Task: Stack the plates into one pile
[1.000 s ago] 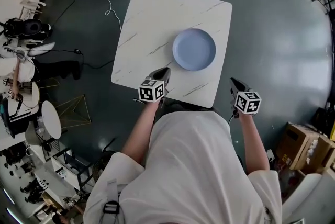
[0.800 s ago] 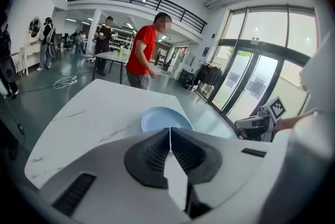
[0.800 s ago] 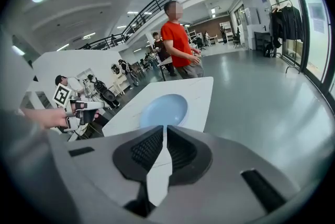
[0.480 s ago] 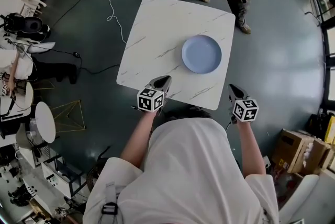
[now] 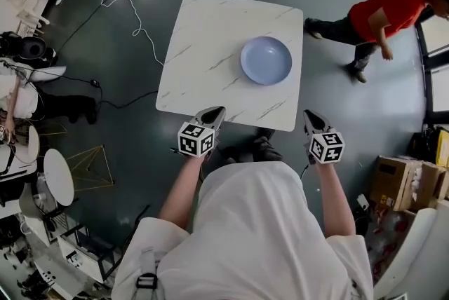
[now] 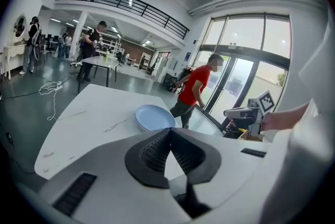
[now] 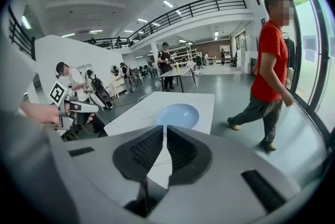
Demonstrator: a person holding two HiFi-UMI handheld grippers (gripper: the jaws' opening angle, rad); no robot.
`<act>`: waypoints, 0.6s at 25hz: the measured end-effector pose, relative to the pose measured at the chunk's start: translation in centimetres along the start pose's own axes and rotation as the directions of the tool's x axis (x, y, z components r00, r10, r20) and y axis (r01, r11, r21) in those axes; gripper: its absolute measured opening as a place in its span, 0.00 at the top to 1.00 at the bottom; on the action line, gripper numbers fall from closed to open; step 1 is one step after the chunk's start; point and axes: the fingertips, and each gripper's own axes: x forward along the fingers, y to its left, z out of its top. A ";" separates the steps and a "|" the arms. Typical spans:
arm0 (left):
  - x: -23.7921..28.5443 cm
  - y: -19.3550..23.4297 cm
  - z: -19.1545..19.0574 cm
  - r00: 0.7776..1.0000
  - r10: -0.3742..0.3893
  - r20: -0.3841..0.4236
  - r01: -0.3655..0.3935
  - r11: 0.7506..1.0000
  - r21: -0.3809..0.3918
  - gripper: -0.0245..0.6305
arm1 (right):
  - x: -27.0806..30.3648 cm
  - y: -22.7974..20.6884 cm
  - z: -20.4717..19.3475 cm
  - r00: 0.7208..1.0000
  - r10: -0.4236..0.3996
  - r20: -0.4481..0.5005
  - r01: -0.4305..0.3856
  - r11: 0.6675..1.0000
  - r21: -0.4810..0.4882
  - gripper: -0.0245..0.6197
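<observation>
Head view: The white marble-patterned table (image 5: 203, 46) carries the blue plates (image 5: 266, 60), stacked in one pile on the table's far right part. The left gripper (image 5: 216, 111) is over the table's near edge. The right gripper (image 5: 308, 115) is just off the table's near right corner, above the floor (image 5: 365, 109). Neither touches the plates. A person in a red top (image 5: 393, 4) is beyond the table's right side.

Left gripper view: The jaws are closed together with nothing between them. The plates (image 6: 153, 117) lie ahead on the table, well apart from the jaws, their rims layered.

Right gripper view: The jaws are all but together, a thin slit between them, gripping nothing. The plates (image 7: 178, 114) lie ahead, on the table.
</observation>
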 end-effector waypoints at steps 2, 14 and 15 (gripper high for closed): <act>-0.9 -0.7 -0.1 1.000 -0.023 0.000 0.023 1.000 0.016 0.94 | -1.6 0.8 0.0 1.000 -0.020 0.021 0.020 1.000 0.000 0.90; -3.1 -5.9 -0.1 0.996 -0.075 0.046 0.073 0.996 0.053 0.94 | -8.5 1.6 0.5 0.991 -0.021 0.129 0.025 0.999 -0.034 0.90; -3.3 -6.2 0.0 0.996 -0.068 0.052 0.065 0.996 0.055 0.94 | -8.7 1.3 0.3 0.992 -0.013 0.129 0.019 0.999 -0.049 0.90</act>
